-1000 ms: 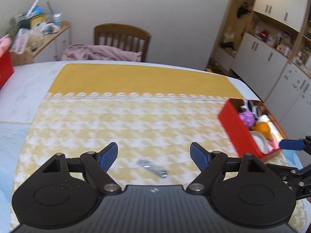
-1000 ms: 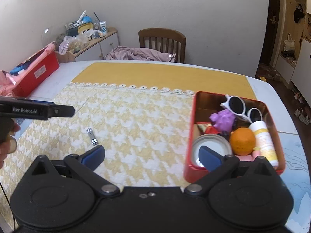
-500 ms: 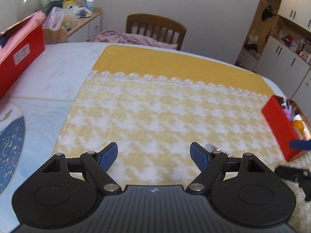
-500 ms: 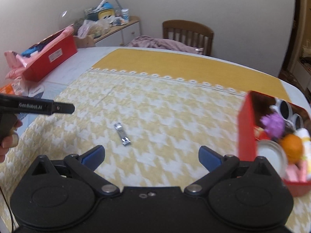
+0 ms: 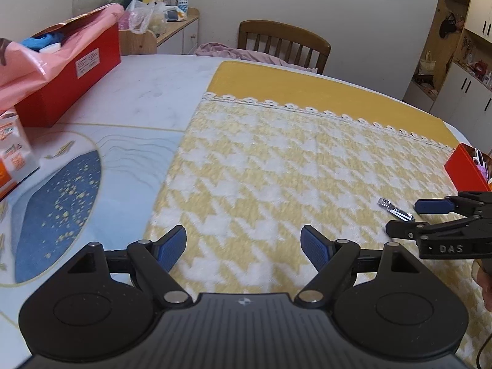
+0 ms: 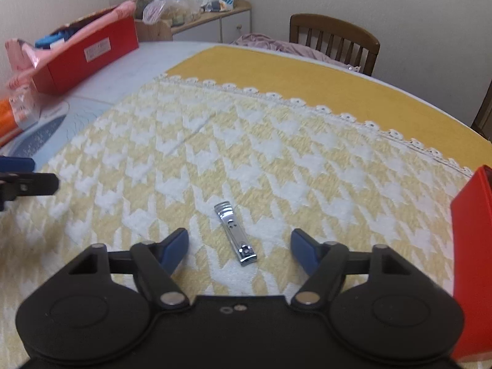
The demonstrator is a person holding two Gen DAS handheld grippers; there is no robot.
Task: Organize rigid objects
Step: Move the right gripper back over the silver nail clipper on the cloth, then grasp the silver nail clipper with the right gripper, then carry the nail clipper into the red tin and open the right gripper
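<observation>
A small silver nail clipper (image 6: 235, 233) lies flat on the yellow-and-white houndstooth cloth (image 6: 276, 153). My right gripper (image 6: 240, 247) hovers just over it, its jaws closing with the clipper between the blue pads, which do not touch it. In the left wrist view the clipper (image 5: 395, 210) sits at the right with the right gripper (image 5: 409, 218) around it. My left gripper (image 5: 244, 247) stands open over bare cloth, well left of the clipper, holding nothing. The red bin (image 6: 470, 246) of sorted items is at the right edge.
A long red box (image 5: 67, 73) with a pink bag stands on the table's far left. An orange-and-white packet (image 5: 9, 156) lies at the left edge. A wooden chair (image 5: 283, 44) with pink cloth sits behind the table. Cupboards (image 5: 461, 61) line the right wall.
Both grippers swung left and lower. The right one came down over the nail clipper and its jaws narrowed. The red bin slid to the right edge of both views.
</observation>
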